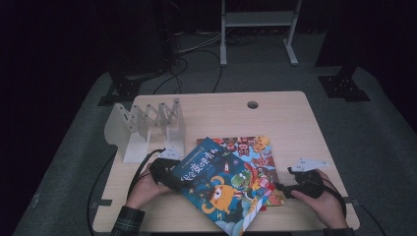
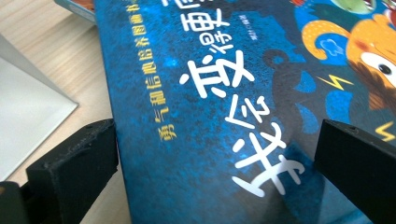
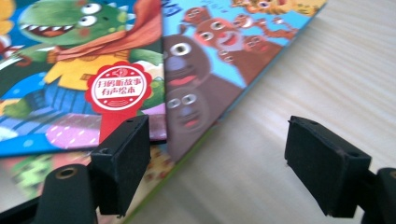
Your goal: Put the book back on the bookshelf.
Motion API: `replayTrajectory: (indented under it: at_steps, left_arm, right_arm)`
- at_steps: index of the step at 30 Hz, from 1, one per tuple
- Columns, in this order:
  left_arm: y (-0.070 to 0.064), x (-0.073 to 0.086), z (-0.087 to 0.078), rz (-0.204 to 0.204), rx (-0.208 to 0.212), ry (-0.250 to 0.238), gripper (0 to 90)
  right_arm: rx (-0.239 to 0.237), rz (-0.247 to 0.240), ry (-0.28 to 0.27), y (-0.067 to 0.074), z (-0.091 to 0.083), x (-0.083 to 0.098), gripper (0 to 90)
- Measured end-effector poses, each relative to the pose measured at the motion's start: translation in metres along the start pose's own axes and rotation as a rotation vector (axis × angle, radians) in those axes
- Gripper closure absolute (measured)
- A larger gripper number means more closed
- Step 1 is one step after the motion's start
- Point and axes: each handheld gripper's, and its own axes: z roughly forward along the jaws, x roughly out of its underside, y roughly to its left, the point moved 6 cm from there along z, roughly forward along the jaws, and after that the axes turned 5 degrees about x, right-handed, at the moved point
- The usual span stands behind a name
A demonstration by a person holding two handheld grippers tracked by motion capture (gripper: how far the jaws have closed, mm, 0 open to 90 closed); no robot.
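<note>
A blue picture book (image 1: 221, 191) with an orange monster on its cover lies slanted on top of other colourful picture books (image 1: 253, 150) at the near middle of the wooden table (image 1: 285, 123). My left gripper (image 1: 176, 183) is at the blue book's left edge. In the left gripper view the jaws stand apart, one at the edge and one over the blue cover (image 2: 210, 116), so the left gripper (image 2: 215, 158) is open. My right gripper (image 1: 284, 191) is at the pile's right corner. It (image 3: 229, 158) is open, one jaw over the dinosaur book (image 3: 70, 56), the other over bare table beside the bear book (image 3: 210, 70).
A white folding book rack (image 1: 147, 125) stands at the left of the table, just behind my left hand; its base plate (image 2: 28, 121) lies beside the blue book. A cable hole (image 1: 253, 104) sits at the table's far edge. A white frame (image 1: 255, 19) stands on the floor beyond.
</note>
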Motion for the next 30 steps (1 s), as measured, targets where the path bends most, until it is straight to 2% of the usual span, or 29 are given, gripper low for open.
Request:
replayTrajectory:
  at_steps: [2,7,13,20,22,26,30]
  left_arm:
    - [-0.002,0.001,0.000,-0.009,0.006,-0.006,0.0]
    - [-0.007,0.006,-0.004,0.006,0.015,0.008,0.0]
    - [-0.012,0.008,-0.005,0.001,0.038,0.007,0.0]
    - [-0.019,0.005,-0.005,0.013,0.056,-0.002,0.0]
    - [-0.021,0.004,-0.004,0.019,0.061,0.001,0.0]
    - [-0.026,0.001,0.000,0.035,0.075,0.001,0.0]
    - [-0.032,-0.001,0.004,0.048,0.095,-0.001,0.0]
  right_arm:
    - [0.008,0.005,0.000,-0.005,0.003,-0.003,21.6]
    - [0.025,0.027,0.000,-0.018,0.013,-0.011,21.5]
    - [0.044,0.049,0.004,-0.032,0.024,-0.019,20.7]
    - [0.077,0.098,-0.001,-0.049,0.037,-0.028,20.5]
    - [0.099,0.099,0.005,-0.053,0.041,-0.030,20.7]
    - [0.138,0.104,0.010,-0.060,0.042,-0.033,22.4]
    - [0.136,0.122,-0.007,-0.062,0.036,-0.033,22.8]
